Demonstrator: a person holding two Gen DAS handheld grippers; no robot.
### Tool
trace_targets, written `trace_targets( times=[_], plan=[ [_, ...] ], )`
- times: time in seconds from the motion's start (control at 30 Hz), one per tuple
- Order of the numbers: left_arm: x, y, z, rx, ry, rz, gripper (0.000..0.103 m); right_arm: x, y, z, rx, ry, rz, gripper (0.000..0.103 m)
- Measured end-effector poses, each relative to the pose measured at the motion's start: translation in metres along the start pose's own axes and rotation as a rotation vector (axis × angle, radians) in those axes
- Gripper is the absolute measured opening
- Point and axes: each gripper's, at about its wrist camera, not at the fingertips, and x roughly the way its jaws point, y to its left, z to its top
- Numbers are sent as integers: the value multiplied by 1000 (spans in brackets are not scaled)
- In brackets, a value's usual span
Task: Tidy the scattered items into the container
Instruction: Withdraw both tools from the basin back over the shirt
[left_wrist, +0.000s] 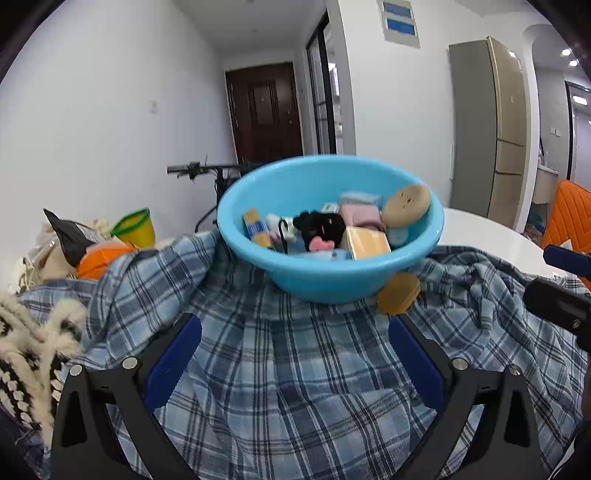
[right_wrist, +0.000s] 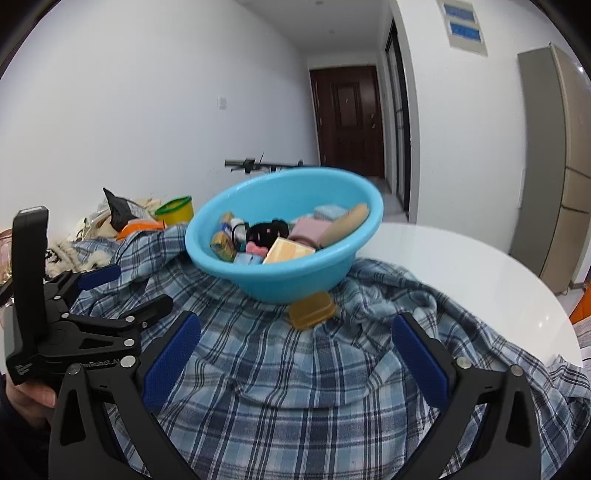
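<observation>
A light blue basin (left_wrist: 328, 284) (right_wrist: 280, 280) sits tilted on a blue plaid cloth (left_wrist: 295, 387) (right_wrist: 295, 387). It holds several small items: a round brown disc (left_wrist: 406, 205), a pink box (left_wrist: 360, 216), a yellow box (left_wrist: 369, 242) and a black plush (left_wrist: 319, 225). An amber translucent case (left_wrist: 399, 297) (right_wrist: 312, 310) lies on the cloth, tucked against the basin's near underside. My left gripper (left_wrist: 295, 328) is open over the cloth, short of the basin, with nothing between its fingers. My right gripper (right_wrist: 295, 325) is open likewise, with the case just ahead.
The white round table (left_wrist: 480, 232) (right_wrist: 461, 266) shows bare to the right. At the left lie a fringed knit cloth (left_wrist: 33, 350), a black bag (left_wrist: 70, 236) and a yellow cup with a green rim (left_wrist: 135, 227). An orange chair (left_wrist: 569, 210) stands at far right.
</observation>
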Motion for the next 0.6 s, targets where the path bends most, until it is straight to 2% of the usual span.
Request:
trace_targets(
  times=[0.07,0.2,0.3,0.6],
  plan=[
    [6,2,-2,-24,30,-11,103,6,-2,2,5,45,16,103],
    [12,4,-7,-37,70,9,103,10,-1,-6,27,41,5,103],
    [15,3,-11,-49,87,18,103,14,-3,-14,26,60,30,103],
    [31,-5,-18,-83,135,-11,103,18,-17,-24,24,97,10,103]
  ],
)
